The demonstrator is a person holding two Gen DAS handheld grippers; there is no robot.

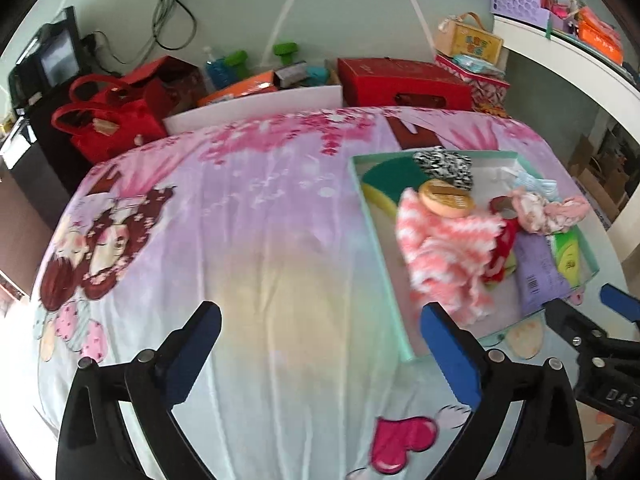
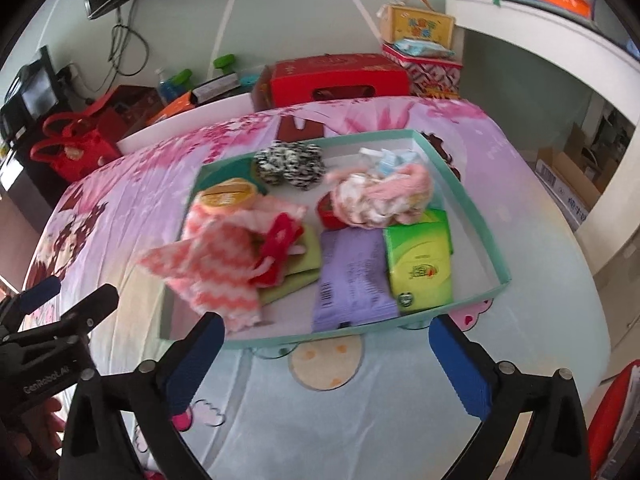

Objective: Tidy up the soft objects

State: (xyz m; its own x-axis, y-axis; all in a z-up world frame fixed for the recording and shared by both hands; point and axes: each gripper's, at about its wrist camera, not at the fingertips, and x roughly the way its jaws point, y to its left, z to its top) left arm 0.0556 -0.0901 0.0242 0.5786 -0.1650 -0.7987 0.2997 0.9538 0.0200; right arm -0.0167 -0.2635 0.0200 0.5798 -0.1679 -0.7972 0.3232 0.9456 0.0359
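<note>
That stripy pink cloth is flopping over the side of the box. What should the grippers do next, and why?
Probably reach the right gripper forward and tuck the pink-and-white cloth back inside the teal box. Both it and the left gripper are open and hold nothing, and one corner of the cloth hangs over the box's left wall while the other soft things lie inside.

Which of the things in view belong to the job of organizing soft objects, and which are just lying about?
Belong to the job:
teal tray
pink-and-white cloth
black-and-white scrunchies
pink fabric bundle
green tissue pack
purple packet

Just lying about:
red box
red bag
yellow case
</note>
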